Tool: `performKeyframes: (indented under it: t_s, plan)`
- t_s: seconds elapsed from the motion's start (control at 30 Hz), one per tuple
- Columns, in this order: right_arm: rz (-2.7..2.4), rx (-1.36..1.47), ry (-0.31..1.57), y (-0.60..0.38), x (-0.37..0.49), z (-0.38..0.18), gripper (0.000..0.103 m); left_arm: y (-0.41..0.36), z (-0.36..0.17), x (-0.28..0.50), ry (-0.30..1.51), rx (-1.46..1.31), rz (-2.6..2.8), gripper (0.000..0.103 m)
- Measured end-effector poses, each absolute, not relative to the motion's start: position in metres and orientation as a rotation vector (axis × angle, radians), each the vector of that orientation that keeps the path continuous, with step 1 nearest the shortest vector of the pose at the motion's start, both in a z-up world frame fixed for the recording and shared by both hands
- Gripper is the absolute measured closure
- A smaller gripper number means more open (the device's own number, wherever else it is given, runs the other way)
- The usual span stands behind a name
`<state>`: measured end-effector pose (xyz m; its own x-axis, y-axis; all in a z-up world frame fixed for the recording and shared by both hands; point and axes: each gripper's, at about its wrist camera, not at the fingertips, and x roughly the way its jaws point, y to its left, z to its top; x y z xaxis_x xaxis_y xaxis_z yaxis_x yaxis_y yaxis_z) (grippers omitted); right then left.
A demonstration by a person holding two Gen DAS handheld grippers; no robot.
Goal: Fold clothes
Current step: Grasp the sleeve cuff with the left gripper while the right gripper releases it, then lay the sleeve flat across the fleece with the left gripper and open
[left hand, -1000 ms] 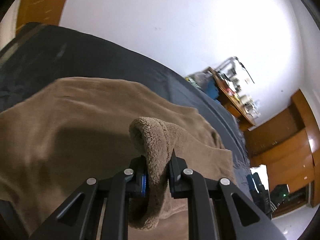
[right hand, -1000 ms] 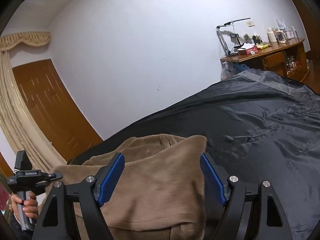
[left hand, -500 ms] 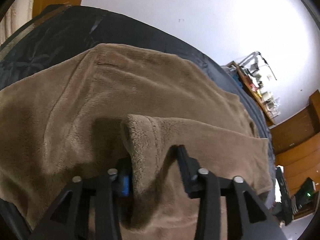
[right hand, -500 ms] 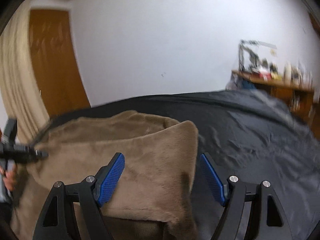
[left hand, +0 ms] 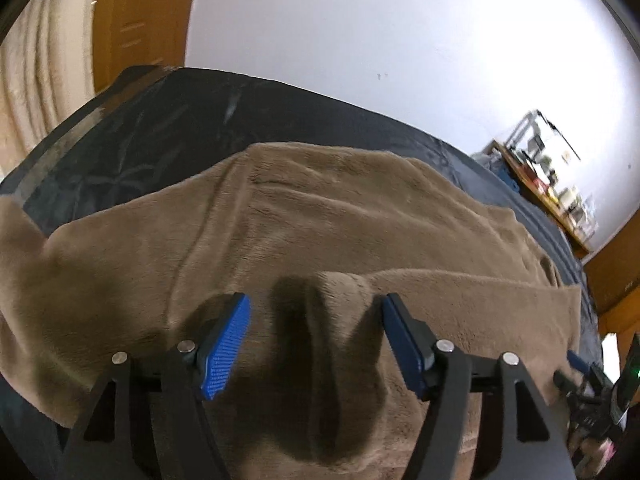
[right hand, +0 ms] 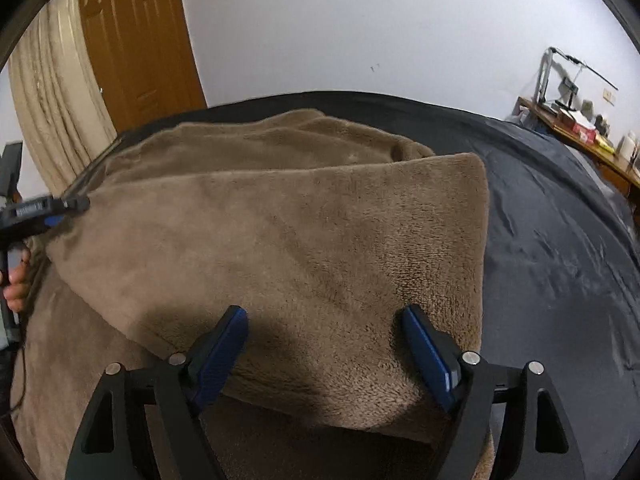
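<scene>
Now the left tool (left hand: 316,340) stands spread over a brown fleece garment (left hand: 328,224), its blue pads (left hand: 224,344) clear of the cloth on both sides. Its jaws have just been opening, and a raised ridge of the fleece (left hand: 316,320) lies between them, touched by neither pad and casting a dark shadow along its near side. Ahead of this tool the garment spreads wide and fairly flat across a bed with a dark, shiny cover (left hand: 160,136), and a folded upper layer runs off to the tool's right, ending in a straight edge.

The right tool (right hand: 324,344) is released too: its jaws have just widened a little further, and the near part of the folded layer of the garment (right hand: 304,240) lies between and beyond the two blue pads (right hand: 222,356) without being pinched. Just to the right of this tool the fold's edge drops to the bare bed cover (right hand: 560,240); the far right corner of the fold lies ahead and slightly right of the tool. Under the fold, more of the fleece continues toward the tool and off to its left.

Far to the left of the right tool, the left tool (right hand: 48,208) shows again at the garment's other side, with the person's fingers (right hand: 18,280) wrapped round its handle.

Beyond the bed stand a white wall (right hand: 360,20), a wooden door (right hand: 136,40) with a pale curtain (right hand: 52,92) beside it, and a cluttered wooden counter (right hand: 576,128) off to the right.
</scene>
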<state>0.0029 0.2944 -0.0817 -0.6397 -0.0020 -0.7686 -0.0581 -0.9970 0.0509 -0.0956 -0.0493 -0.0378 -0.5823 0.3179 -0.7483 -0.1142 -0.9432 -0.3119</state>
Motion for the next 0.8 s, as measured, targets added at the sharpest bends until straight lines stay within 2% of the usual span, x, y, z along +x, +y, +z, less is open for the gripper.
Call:
performKeyframes:
  t_s: [0.13,0.27,0.33,0.47,0.8]
  plan:
    - [2.805,-1.337,0.066,0.290,0.003,-0.084,0.016,-0.052,-0.012,-0.078,-0.377,-1.101,2.612,0.031]
    - [2.804,-1.340,0.058,0.289,0.005,-0.084,0.016,-0.035,0.004,-0.057,-0.400,-0.947,2.415,0.023]
    - [2.805,-1.341,0.059,0.290,0.006,-0.085,0.015,-0.020,-0.004,-0.058,-0.404,-0.998,2.268,0.023]
    - [2.805,-1.342,0.058,0.289,0.006,-0.084,0.015,-0.003,-0.044,-0.078,-0.320,-1.291,2.301,0.025]
    - [2.804,-1.343,0.051,0.288,0.003,-0.084,0.015,0.022,-0.049,-0.071,-0.017,-1.241,2.418,0.025]
